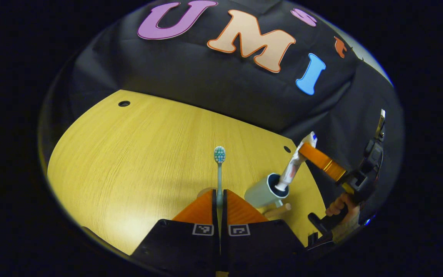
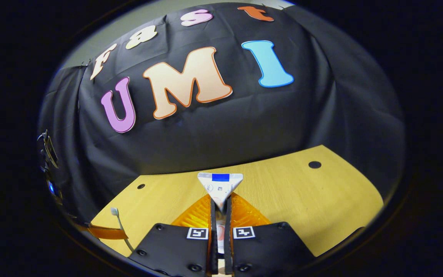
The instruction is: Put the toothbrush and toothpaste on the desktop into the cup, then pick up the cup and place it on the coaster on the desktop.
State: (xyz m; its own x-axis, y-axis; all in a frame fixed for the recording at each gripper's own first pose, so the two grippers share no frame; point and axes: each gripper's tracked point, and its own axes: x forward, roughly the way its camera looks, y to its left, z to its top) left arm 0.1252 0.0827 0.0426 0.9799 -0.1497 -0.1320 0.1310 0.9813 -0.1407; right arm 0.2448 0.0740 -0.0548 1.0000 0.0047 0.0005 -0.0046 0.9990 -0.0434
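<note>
Wooden desktop (image 1: 129,154) met black cloth wall (image 1: 206,84). Left gripper (image 1: 220,200) pinched toothbrush (image 1: 219,161); right gripper (image 2: 220,209) pinched toothpaste (image 2: 220,186), cap inside cup (image 1: 263,192).

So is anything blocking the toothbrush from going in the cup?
Partly. The toothpaste already stands in the cup, held by the right gripper, so it takes up some of the opening. The table between the toothbrush and the cup looks free.

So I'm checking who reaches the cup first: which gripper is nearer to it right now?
Right. The right gripper is above the cup, clamping the toothpaste whose cap end dips into the cup's mouth. The left gripper holds the toothbrush off to the cup's side.
</note>
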